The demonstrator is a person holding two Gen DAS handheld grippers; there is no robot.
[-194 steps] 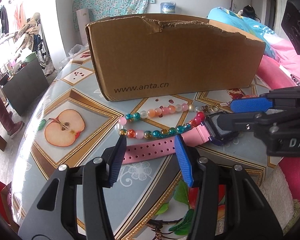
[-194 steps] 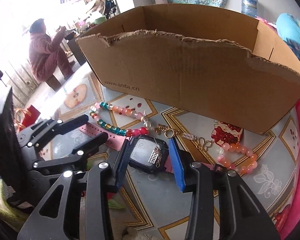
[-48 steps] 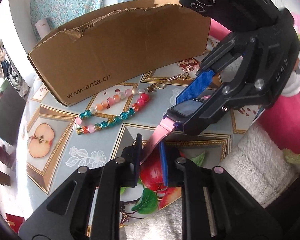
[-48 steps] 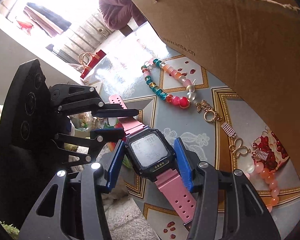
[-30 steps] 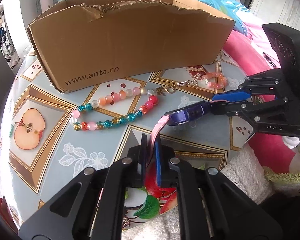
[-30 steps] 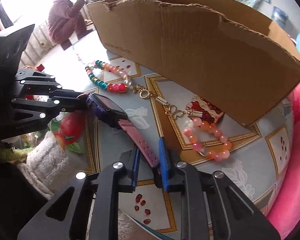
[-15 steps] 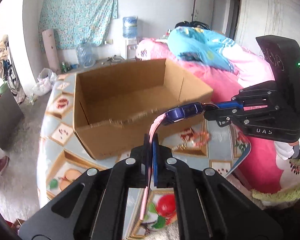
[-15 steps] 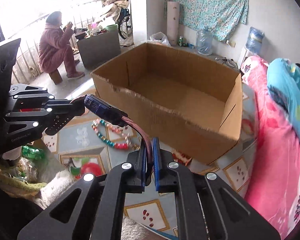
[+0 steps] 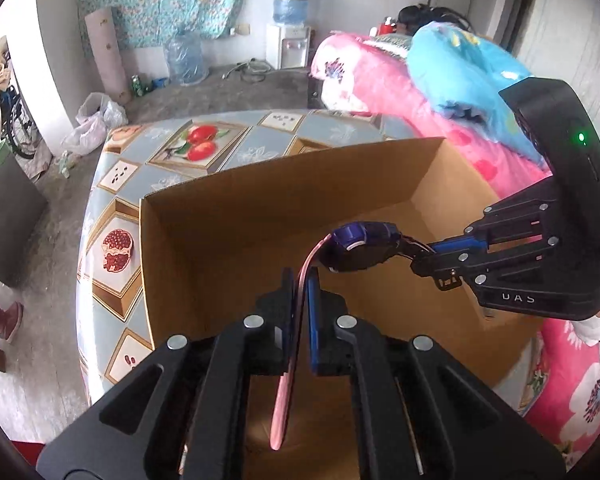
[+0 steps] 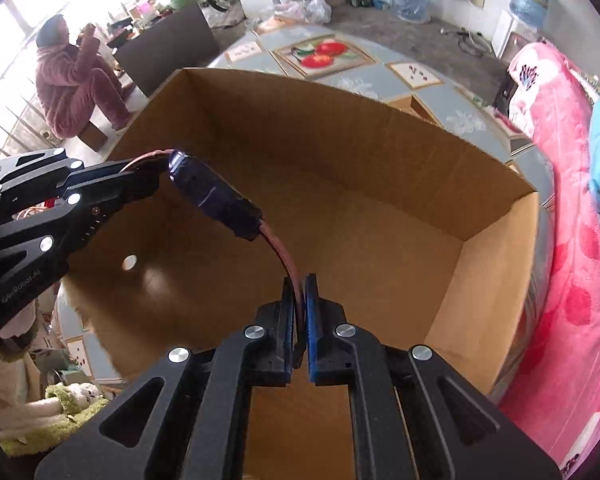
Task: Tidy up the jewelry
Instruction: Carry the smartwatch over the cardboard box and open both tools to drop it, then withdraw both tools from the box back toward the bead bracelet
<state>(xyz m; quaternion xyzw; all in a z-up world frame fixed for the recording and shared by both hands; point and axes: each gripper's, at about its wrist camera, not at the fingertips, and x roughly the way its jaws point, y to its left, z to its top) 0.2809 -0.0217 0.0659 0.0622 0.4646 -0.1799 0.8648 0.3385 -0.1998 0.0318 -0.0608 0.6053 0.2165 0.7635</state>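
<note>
Two hand-held grippers hold one pink-strapped watch [image 9: 360,246] in the air above an open cardboard box [image 9: 220,216]

Left hand-held gripper [image 9: 300,304] is clamped on one pink strap, whose free end hangs down between its fingers; right hand-held gripper [image 10: 299,312] is clamped on the other strap; the dark blue watch body hangs between them, over the box's bare brown inside; the box sits on a fruit-patterned surface [image 9: 112,200]; a pink floral blanket [image 10: 572,200] lies beside it.
</note>
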